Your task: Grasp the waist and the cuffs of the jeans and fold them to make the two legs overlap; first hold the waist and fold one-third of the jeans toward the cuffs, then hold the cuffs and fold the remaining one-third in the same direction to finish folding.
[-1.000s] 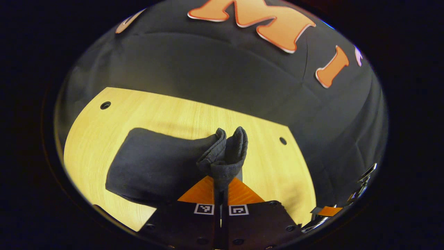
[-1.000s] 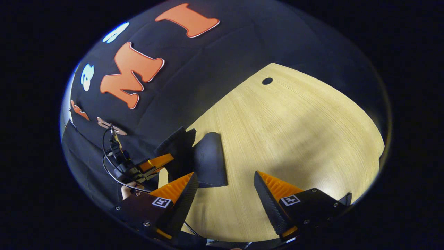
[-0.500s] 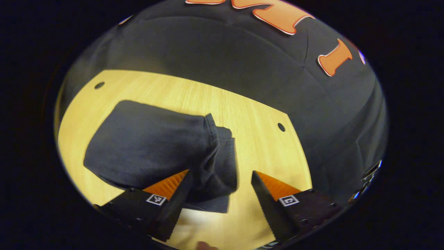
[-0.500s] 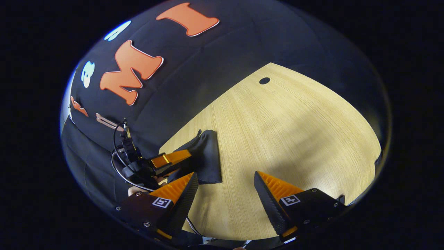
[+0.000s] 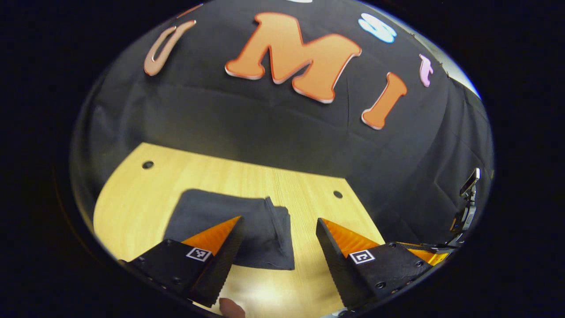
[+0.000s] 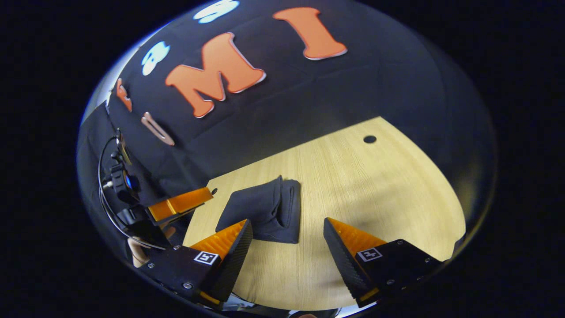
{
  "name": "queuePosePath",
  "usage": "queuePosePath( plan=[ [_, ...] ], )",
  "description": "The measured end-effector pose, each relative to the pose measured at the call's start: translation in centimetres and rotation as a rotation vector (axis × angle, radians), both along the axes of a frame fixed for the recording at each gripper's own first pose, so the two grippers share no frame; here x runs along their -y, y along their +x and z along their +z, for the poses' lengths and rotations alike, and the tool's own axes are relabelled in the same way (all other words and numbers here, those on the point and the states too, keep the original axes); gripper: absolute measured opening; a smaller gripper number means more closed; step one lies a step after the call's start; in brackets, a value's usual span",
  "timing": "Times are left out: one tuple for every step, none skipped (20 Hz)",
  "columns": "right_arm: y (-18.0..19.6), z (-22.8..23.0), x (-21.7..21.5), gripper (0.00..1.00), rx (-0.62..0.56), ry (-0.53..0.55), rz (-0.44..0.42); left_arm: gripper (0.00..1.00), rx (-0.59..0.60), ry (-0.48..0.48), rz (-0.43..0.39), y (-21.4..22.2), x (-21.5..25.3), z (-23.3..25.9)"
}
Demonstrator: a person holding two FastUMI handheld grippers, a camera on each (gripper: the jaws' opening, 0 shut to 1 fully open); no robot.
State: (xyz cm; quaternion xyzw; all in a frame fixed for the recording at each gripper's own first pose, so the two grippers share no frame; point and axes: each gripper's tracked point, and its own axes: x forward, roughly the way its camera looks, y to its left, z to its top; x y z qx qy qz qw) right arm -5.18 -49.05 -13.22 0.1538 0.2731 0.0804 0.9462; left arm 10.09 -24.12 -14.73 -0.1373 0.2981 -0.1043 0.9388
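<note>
The dark jeans [image 5: 260, 229] lie folded into a compact bundle on the wooden table [image 5: 132, 198], with a thick hem edge running along the bundle's right side. My left gripper [image 5: 279, 218] hovers open just above and before the bundle, touching nothing. In the right gripper view the same jeans [image 6: 265, 212] rest flat ahead of my right gripper [image 6: 287, 220], which is also open with nothing between its fingers. The left gripper [image 6: 178, 204] appears there at the bundle's left, held by a hand [image 6: 137, 251].
The table [image 6: 375, 190] has small round holes [image 5: 148, 164] [image 5: 337, 194] [image 6: 370, 139] near its far corners. Black cloth wall rises right behind the far edge. Bare wood stretches to the right of the jeans. A fingertip [image 5: 231, 307] shows at the bottom edge.
My left gripper opened and let go of the cuff end, which now lies flat on the bundle. Both grippers drew back and tilted up; the right one stayed open.
</note>
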Motion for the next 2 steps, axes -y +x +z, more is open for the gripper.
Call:
queuePosePath(
  plan=[
    [0.3,1.3,-0.6,0.98,0.046,-0.047,0.01,0.97,0.039,0.01,0.004,-0.6,-1.4,1.8],
    [0.6,2.6,-1.2,0.98,0.092,-0.093,0.018,0.97,0.074,0.021,0.015,-1.4,-3.0,3.9]
  ],
)
